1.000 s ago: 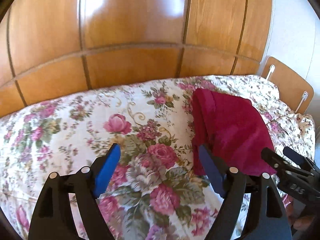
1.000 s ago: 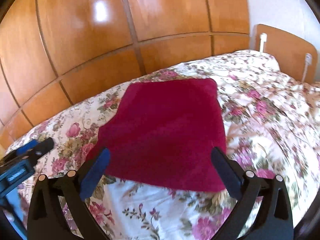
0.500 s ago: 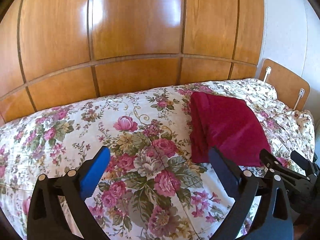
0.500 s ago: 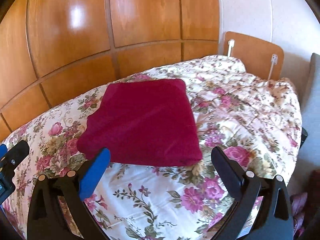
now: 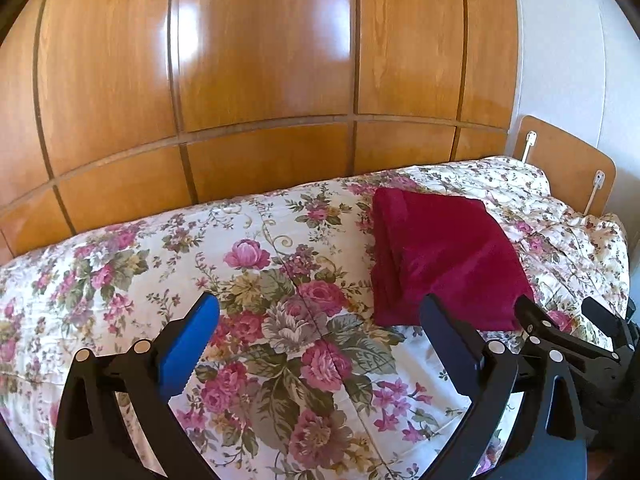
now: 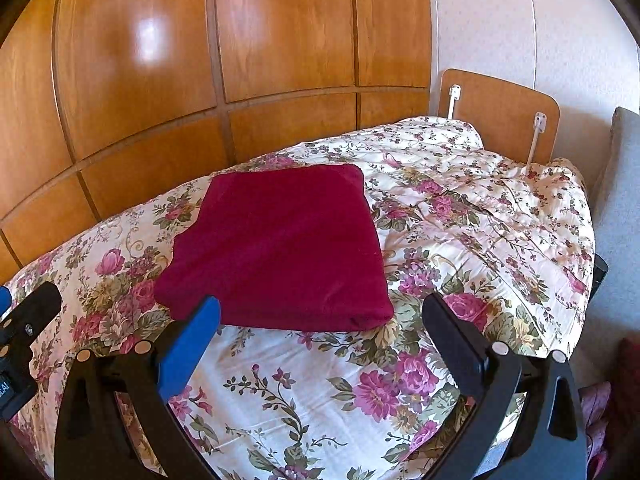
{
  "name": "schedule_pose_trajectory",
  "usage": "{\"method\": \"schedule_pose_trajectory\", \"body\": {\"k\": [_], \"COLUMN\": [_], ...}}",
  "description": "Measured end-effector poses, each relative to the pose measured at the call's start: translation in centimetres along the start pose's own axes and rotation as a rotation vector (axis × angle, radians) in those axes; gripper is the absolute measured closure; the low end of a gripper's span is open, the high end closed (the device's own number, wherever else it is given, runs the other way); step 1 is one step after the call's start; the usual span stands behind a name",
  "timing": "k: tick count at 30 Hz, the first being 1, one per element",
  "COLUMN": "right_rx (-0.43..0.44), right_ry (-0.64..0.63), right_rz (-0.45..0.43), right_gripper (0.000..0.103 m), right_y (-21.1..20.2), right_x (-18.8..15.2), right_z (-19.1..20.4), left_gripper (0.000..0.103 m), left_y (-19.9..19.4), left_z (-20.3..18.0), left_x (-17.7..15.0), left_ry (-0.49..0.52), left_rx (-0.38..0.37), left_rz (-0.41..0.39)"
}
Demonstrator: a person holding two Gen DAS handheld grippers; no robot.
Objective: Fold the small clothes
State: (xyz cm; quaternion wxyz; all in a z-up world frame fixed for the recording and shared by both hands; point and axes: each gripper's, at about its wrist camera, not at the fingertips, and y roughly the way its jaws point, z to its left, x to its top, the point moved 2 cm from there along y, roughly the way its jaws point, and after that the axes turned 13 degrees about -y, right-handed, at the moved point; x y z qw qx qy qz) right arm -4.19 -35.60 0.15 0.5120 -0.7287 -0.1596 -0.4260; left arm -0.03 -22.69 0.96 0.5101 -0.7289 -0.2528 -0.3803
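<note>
A dark red garment (image 5: 440,252) lies folded into a flat rectangle on the floral bedspread (image 5: 240,280). It also shows in the right wrist view (image 6: 280,248). My left gripper (image 5: 320,320) is open and empty, held above the bedspread to the left of the garment. My right gripper (image 6: 320,320) is open and empty, held just in front of the garment's near edge, apart from it. The right gripper also shows at the right edge of the left wrist view (image 5: 560,332).
A wooden panelled wardrobe (image 5: 260,80) runs along the far side of the bed. A wooden headboard (image 6: 500,116) stands at the right end. A grey upholstered piece (image 6: 620,220) stands beside the bed on the right.
Both grippers have drawn back and up from the bed, so the folded garment sits farther away in both views. The garment has not moved.
</note>
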Motion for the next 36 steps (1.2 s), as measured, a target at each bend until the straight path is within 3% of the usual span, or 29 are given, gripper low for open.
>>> {"method": "schedule_pose_trajectory", "body": {"k": [25,36], "right_rx": [0.035,0.004], "right_ry": [0.009,0.043], "right_rz": [0.032,0.027], "right_gripper": [0.002,0.002], "right_y": [0.9,1.6], "right_x": [-0.5,0.3], "right_z": [0.4,-1.8], "left_gripper": [0.004,0.004], "left_y": [-0.2,1.3], "left_z": [-0.1,0.4], "left_x": [0.0,-1.0], "left_ry": [0.003,0.001], "left_rx": [-0.001,0.038], "left_rz": [-0.029,0.027]}}
